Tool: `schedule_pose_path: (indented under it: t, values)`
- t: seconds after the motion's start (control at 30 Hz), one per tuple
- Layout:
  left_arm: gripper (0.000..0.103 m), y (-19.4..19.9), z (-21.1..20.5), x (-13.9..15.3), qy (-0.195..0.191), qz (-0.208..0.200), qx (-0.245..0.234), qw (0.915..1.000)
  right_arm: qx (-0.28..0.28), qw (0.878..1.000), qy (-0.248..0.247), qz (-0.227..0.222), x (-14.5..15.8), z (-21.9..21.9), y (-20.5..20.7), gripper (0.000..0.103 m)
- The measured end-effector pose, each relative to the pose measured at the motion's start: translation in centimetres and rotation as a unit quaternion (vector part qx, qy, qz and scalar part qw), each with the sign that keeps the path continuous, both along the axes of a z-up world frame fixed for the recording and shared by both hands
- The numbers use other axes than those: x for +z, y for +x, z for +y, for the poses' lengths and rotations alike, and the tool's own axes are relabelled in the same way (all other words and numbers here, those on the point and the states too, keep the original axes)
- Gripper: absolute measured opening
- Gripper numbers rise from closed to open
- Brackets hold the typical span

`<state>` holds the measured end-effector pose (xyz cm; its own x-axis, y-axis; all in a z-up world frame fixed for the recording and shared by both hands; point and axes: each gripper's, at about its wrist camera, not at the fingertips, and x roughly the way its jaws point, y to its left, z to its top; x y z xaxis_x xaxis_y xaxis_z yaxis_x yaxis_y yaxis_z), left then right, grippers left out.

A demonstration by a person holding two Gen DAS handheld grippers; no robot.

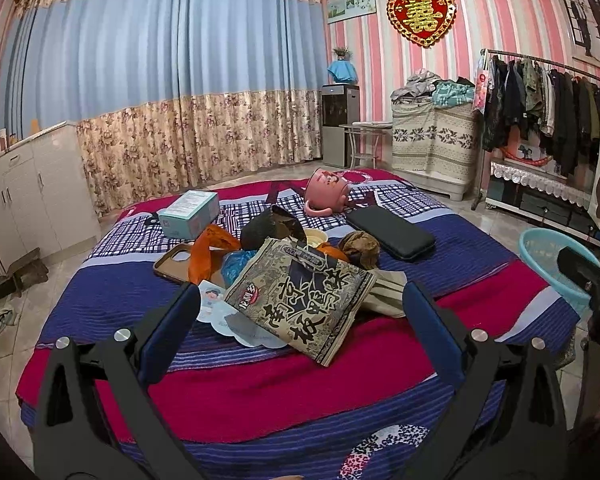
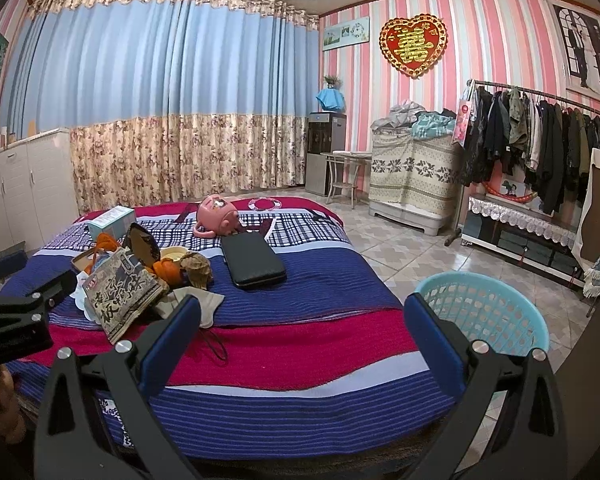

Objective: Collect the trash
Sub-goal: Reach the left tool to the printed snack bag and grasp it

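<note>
A pile of trash lies on the bed: a brown printed snack bag (image 1: 300, 300) (image 2: 122, 294), an orange plastic bag (image 1: 210, 250), a blue plastic bag (image 1: 236, 262), a dark torn wrapper (image 1: 272, 228), a crumpled brown paper ball (image 1: 360, 246) (image 2: 196, 266) and a white wrapper (image 1: 236, 324). My left gripper (image 1: 300, 300) is open, its fingers on either side of the snack bag, just short of it. My right gripper (image 2: 300, 312) is open and empty over the bed's near right part. A light blue plastic basket (image 2: 484, 312) (image 1: 552, 256) stands on the floor right of the bed.
On the bed (image 2: 300, 392) also lie a pink teapot-shaped jar (image 1: 326, 194), a black case (image 1: 392, 232), a teal box (image 1: 190, 212) and a phone case (image 1: 172, 264). White cabinets (image 1: 24, 200) stand left, a clothes rack (image 2: 540, 148) right.
</note>
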<state>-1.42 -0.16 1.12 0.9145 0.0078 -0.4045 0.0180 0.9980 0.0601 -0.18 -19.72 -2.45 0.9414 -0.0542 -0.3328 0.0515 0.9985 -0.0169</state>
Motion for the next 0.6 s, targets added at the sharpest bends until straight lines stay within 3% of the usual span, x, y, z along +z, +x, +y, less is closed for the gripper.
schedule_pose_path:
  t: [0.6]
  values:
    - [0.098, 4.7, 2.0, -4.7, 0.000, 0.064, 0.004, 0.9979, -0.027, 1.000, 0.012, 0.008, 0.5, -1.7, 0.6, 0.099]
